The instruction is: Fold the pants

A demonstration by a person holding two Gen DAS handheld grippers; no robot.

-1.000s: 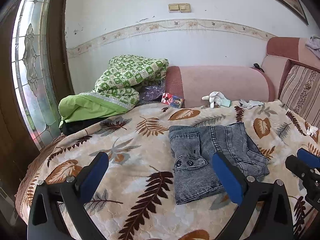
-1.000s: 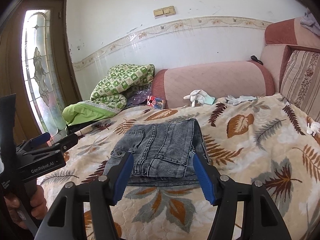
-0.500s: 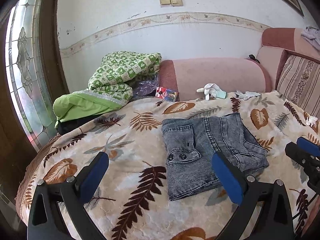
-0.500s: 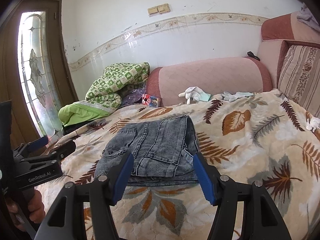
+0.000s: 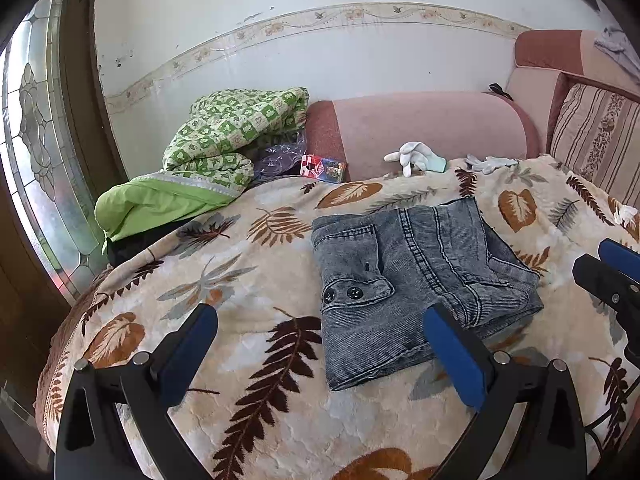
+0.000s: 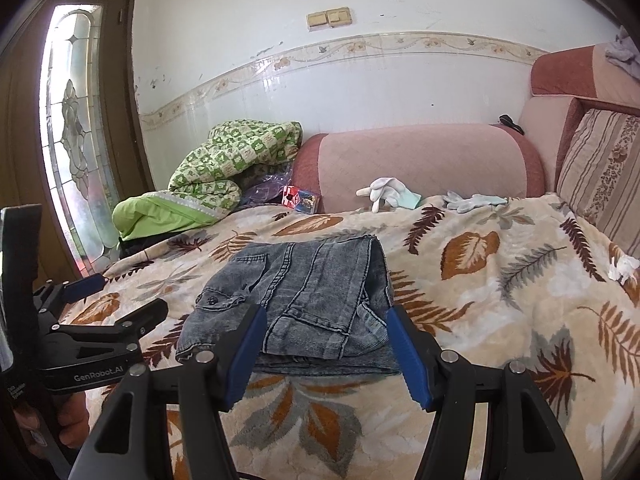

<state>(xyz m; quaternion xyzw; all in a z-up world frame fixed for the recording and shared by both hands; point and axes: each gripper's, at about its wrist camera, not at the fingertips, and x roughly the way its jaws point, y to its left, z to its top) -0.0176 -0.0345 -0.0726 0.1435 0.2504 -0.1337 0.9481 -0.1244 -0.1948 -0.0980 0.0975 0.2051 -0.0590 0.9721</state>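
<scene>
Grey denim pants [image 5: 412,284] lie folded into a compact bundle on the leaf-print blanket [image 5: 248,304]; they also show in the right wrist view [image 6: 304,296]. My left gripper [image 5: 320,348] is open and empty, held above the blanket in front of and left of the pants. My right gripper [image 6: 324,344] is open and empty, just in front of the near edge of the pants. The left gripper also shows at the left of the right wrist view [image 6: 116,300], and the right gripper at the right edge of the left wrist view [image 5: 608,264].
A green quilt [image 5: 224,148] is piled at the back left. A pink sofa bolster [image 5: 424,128], white gloves [image 5: 412,154] and a small red box [image 5: 324,168] lie at the back. A striped cushion [image 5: 600,140] stands at the right. A glass door [image 5: 36,152] is at the left.
Both grippers have drawn back and up a little from the folded pants, which now look farther off. The pants have not moved.
</scene>
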